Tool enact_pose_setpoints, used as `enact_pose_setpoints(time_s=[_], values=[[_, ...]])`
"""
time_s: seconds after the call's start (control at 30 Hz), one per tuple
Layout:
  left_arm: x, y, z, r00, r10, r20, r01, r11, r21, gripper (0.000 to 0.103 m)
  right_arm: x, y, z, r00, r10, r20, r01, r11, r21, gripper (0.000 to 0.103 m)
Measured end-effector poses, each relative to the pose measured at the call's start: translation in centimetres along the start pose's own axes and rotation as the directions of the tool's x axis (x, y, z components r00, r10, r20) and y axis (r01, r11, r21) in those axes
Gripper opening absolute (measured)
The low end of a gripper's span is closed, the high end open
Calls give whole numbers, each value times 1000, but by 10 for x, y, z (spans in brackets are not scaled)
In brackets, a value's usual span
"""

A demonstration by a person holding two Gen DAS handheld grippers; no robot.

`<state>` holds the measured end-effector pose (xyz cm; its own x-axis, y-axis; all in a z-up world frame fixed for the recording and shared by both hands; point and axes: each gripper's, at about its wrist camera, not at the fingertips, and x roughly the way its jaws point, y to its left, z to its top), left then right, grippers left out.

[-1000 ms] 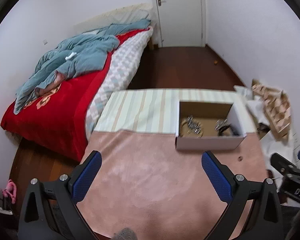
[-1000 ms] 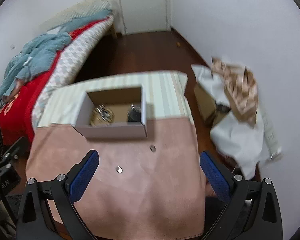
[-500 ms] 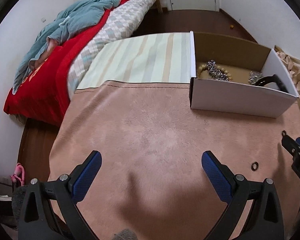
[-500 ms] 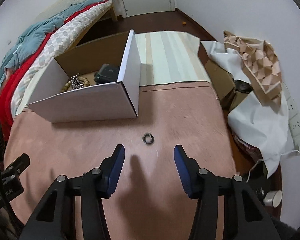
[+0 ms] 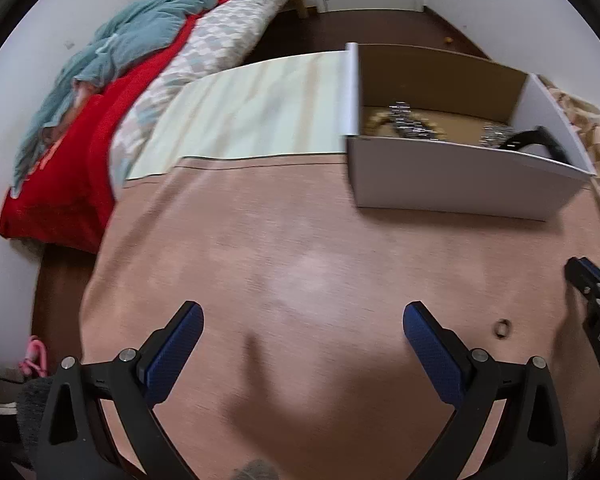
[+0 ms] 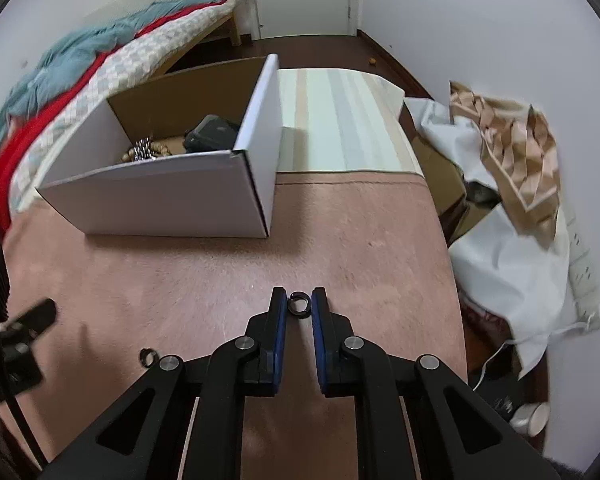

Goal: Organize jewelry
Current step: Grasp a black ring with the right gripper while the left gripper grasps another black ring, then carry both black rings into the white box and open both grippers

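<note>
A small dark ring (image 6: 299, 303) lies on the pink table cloth (image 6: 360, 248), right between the fingertips of my right gripper (image 6: 299, 300), whose jaws are nearly closed around it. A second ring (image 6: 148, 356) lies to the left; it also shows in the left wrist view (image 5: 502, 327). A white cardboard box (image 6: 160, 200) holds a bead bracelet (image 6: 140, 154), metal jewelry and a black case (image 6: 212, 138). My left gripper (image 5: 302, 320) is wide open and empty over the cloth, left of the box (image 5: 452, 184).
A bed with a red cover and teal blanket (image 5: 112, 64) stands to the left. A striped cloth (image 6: 340, 120) covers the table's far part. White sheets and a patterned bag (image 6: 516, 152) lie off the table's right edge. The right gripper shows in the left wrist view (image 5: 596, 320).
My right gripper has moved forward and down to the ring and narrowed its jaws around it. The left gripper has shifted slightly closer to the table, still open.
</note>
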<state>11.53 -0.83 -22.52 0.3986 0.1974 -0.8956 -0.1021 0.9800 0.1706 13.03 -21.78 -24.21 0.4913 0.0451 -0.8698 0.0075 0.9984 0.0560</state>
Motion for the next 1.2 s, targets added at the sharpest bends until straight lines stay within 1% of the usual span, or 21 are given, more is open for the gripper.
enact_pose_setpoints(time_s=[0.1,0.2,0.27,0.33,0.4,0.43,0.5,0.53,0.6,0.63,0.67,0.7,0.77,0.87,0.93,0.97,1.2], values=[[-7,-16,-5,996,-87,-6,87,996,14,102,-18,-11,-3,1000,10,19,-10,999,36,13],[-10,-38,-10,983,-181,-33,182,983,39,101,-33,-19,-9,1000,9,25,-10,998,61,13],[-11,-53,-14,975,-216,-44,218,974,64,101,-39,-24,-13,1000,4,26,-6,997,74,13],[-12,-66,-16,973,-228,-45,232,968,94,100,-43,-29,-18,1000,-2,24,0,996,88,13],[-13,-77,-19,971,-235,-46,239,964,116,85,-46,-35,-22,1000,-6,21,4,995,105,13],[-13,-82,-20,970,-237,-52,242,962,126,81,-46,-38,-23,1000,-8,19,5,993,114,13],[-11,-89,-20,969,-239,-61,245,959,142,63,-47,-43,-26,1000,-11,15,9,992,127,13],[-10,-93,-22,969,-237,-64,244,958,149,60,-47,-45,-27,1000,-10,12,8,991,133,13],[-10,-99,-23,969,-240,-65,247,955,164,48,-47,-48,-28,1000,-14,10,13,990,140,13],[-11,-101,-23,969,-239,-65,247,954,169,47,-47,-50,-29,1000,-16,10,14,989,144,13],[-11,-104,-23,969,-240,-63,247,953,176,43,-47,-52,-29,1000,-17,11,15,989,149,13],[-11,-106,-23,968,-242,-62,250,951,182,34,-47,-53,-29,1000,-18,12,16,988,152,13],[-9,-107,-22,966,-250,-58,257,948,189,27,-47,-55,-28,1000,-22,13,19,987,158,13],[-9,-111,-20,964,-259,-54,264,942,207,14,-47,-56,-28,1000,-24,14,21,986,165,13],[-8,-113,-19,965,-259,-49,263,940,215,12,-47,-57,-28,1000,-23,13,20,985,169,13],[-8,-114,-19,964,-262,-47,265,939,218,10,-48,-57,-28,1000,-24,13,21,985,171,13],[-11,-107,-18,961,-275,-29,275,938,210,10,-55,-58,-25,999,-20,28,15,984,177,13]])
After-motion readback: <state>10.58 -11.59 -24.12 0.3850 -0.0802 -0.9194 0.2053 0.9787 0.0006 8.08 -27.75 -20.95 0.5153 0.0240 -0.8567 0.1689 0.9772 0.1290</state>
